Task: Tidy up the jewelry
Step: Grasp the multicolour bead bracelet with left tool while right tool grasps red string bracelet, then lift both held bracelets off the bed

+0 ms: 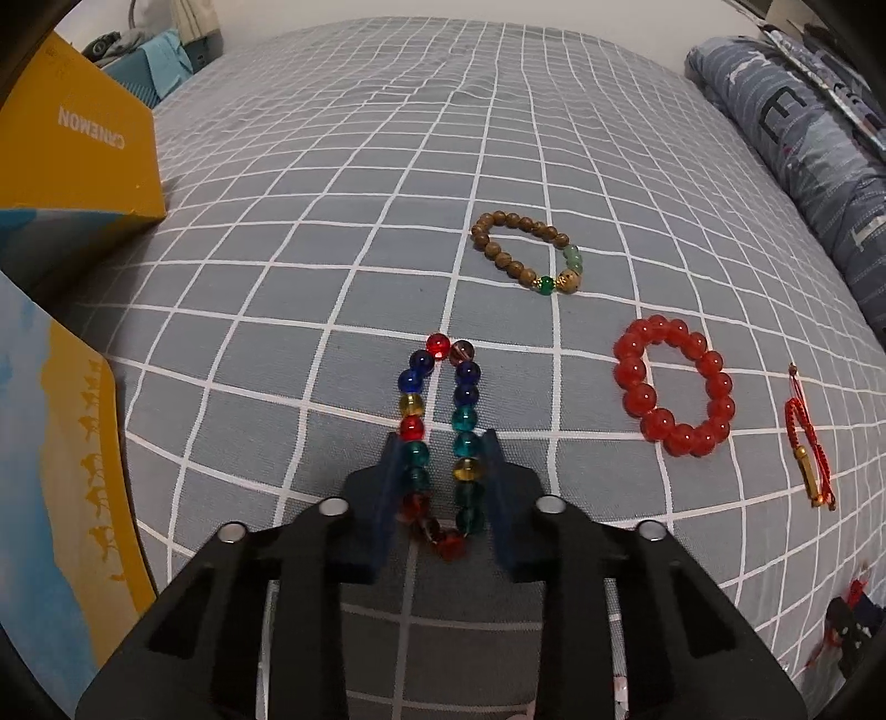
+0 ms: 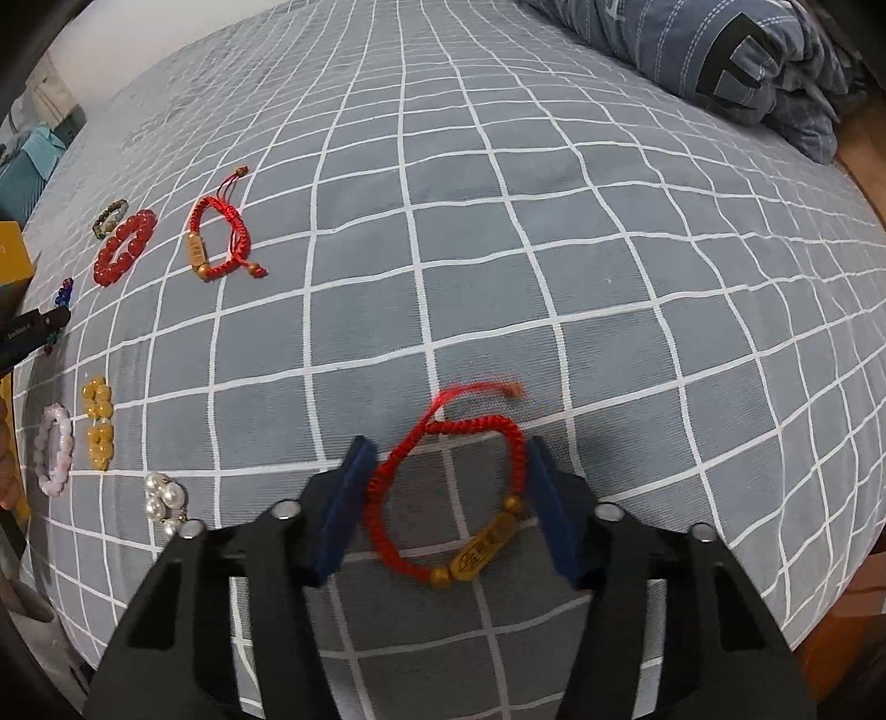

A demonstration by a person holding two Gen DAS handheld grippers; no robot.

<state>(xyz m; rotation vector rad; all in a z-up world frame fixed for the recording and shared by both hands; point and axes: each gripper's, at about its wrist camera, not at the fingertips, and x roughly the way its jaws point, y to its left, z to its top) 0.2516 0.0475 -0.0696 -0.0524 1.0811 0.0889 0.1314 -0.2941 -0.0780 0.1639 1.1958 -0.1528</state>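
A bracelet of multicolour glass beads [image 1: 465, 394] lies on the grey checked bedsheet [image 1: 332, 249], pinched into a narrow loop. My left gripper [image 1: 441, 437] is shut on it, the blue pads pressing its near half from both sides. In the right wrist view a red cord bracelet with a gold charm [image 2: 480, 554] lies on the sheet between the pads of my right gripper [image 2: 449, 443], which touch the cord on both sides. Its loose tail looks blurred.
A wooden bead bracelet [image 1: 526, 252], a red bead bracelet [image 1: 673, 385] and another red cord bracelet [image 2: 219, 238] lie nearby. Yellow [image 2: 98, 423], pink [image 2: 52, 448] and pearl [image 2: 163, 495] bracelets sit left. A yellow box [image 1: 72, 149] stands left, a folded quilt [image 2: 720, 50] far right.
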